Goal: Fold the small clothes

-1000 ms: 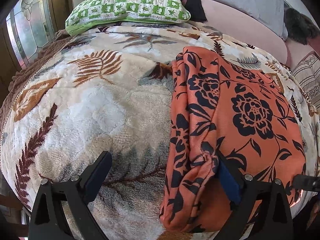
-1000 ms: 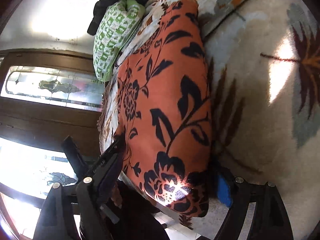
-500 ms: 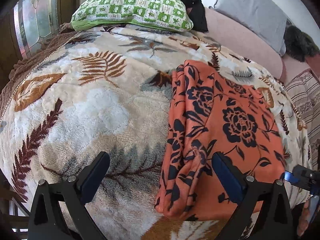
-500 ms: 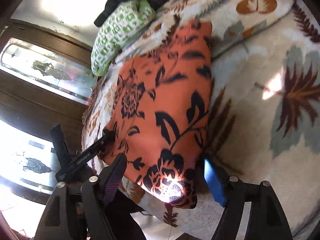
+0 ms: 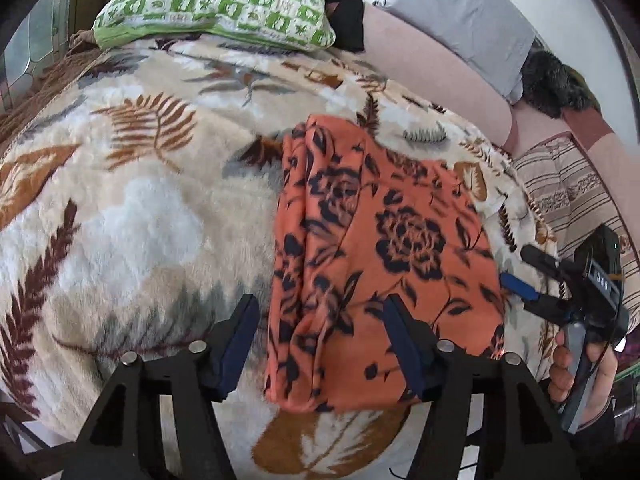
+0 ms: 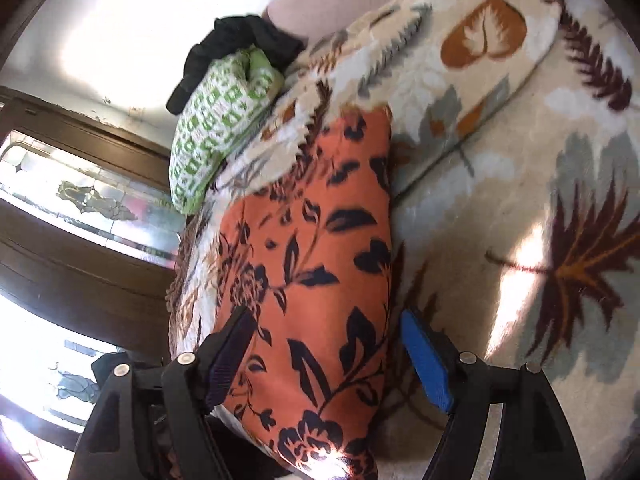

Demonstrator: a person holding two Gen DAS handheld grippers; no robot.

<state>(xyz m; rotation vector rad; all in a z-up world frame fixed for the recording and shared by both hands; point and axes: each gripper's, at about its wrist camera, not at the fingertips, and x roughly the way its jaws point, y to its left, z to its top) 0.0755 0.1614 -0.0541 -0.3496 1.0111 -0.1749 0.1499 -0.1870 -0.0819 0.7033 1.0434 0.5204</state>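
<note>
Two hand-held grippers are in view, both clear of the cloth. Nearest the left wrist camera, the left hand-held gripper (image 5: 320,340) hovers over the near end of the garment; its jaws have just been closing yet stand apart, no fabric pinched between them. The right hand-held gripper (image 6: 328,356) likewise stands with jaws spread on either side of the garment's near corner, having just widened, and grips nothing. In the left view it appears at the garment's right edge, carried by a person's hand (image 5: 580,376).

The task item, an orange fabric garment with a black floral print (image 5: 372,248), lies on the cream plush blanket with brown and grey leaf motifs (image 5: 132,216) covering the bed, near its front edge. It reads as a compact oblong with a doubled, rolled left edge. Judgement: at least one fold is done and the piece has been set down; whether a further fold is intended cannot be told. No other unfolded small clothes are identifiable.

Beyond lie a green-and-white checked pillow (image 5: 216,4), a dark crumpled cloth (image 5: 344,4) behind it, and a grey cushion (image 5: 460,20) at the far right.
</note>
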